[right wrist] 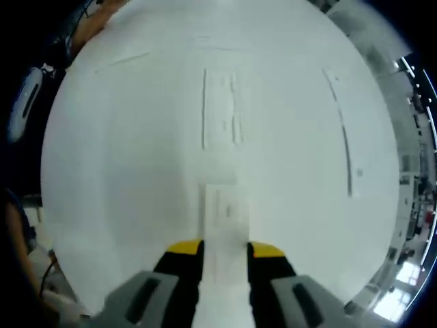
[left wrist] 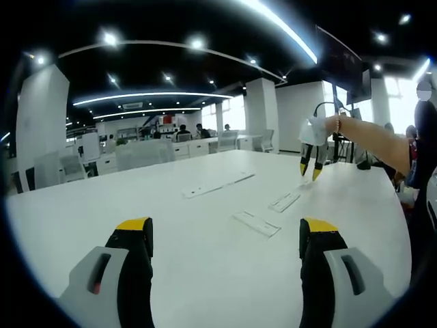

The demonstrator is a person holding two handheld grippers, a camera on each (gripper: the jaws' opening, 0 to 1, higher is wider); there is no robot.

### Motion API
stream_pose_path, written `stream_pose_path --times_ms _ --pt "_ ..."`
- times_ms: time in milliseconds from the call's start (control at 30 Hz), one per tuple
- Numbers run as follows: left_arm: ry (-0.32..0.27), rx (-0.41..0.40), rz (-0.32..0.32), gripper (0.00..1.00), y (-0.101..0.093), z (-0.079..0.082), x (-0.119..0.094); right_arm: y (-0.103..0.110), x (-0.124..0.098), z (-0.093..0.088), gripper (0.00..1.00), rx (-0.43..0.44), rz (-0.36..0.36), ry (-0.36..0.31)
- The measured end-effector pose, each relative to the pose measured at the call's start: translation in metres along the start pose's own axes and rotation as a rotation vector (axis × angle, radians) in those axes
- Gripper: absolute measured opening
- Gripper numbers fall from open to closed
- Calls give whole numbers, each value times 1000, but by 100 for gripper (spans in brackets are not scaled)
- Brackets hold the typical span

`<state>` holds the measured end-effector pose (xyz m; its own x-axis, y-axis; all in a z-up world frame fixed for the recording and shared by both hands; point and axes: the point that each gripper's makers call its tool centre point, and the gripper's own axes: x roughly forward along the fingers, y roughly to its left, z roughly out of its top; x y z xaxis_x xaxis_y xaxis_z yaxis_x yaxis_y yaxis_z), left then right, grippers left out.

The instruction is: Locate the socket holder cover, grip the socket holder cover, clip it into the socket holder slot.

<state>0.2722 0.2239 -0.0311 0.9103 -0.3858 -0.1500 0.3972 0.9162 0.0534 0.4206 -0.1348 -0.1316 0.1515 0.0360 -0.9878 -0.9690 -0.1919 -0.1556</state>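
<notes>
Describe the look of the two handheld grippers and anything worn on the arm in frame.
Both the left gripper and the right gripper have black jaws with yellow tips on grey housings with dark slots. The person's arm wears a thin wristband; no sleeve is visible.

The left gripper [left wrist: 225, 236] has its jaws wide apart over the white table [left wrist: 102, 212], and the gap between them is bare table. Just ahead of the jaws lies a flat clear piece [left wrist: 256, 223]. A second flat piece [left wrist: 284, 201] lies a bit farther on, and a long thin strip [left wrist: 217, 185] lies farther ahead to the left. All three are low and flat. The right gripper [left wrist: 309, 168] hangs in the air far ahead on the right.

In the right gripper view, a white cover [right wrist: 227, 215] fills the gap between the jaws. Ahead of it lies a flat white holder [right wrist: 222, 109], apart from the cover. A long strip [right wrist: 343, 133] lies off to the right. Bare table lies to the left of the jaws.
</notes>
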Motion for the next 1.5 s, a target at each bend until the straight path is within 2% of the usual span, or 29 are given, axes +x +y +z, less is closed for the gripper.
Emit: stream_pose_path --times_ms 167,1000,1500 --pt "4 -2 -4 87 0 -1 1 -5 3 3 27 -15 -3 -5" --pt "16 -1 -6 87 2 -2 6 0 15 23 27 -56 37 -41" --pt "19 2 -6 86 1 -2 8 -11 14 32 27 -65 48 -57"
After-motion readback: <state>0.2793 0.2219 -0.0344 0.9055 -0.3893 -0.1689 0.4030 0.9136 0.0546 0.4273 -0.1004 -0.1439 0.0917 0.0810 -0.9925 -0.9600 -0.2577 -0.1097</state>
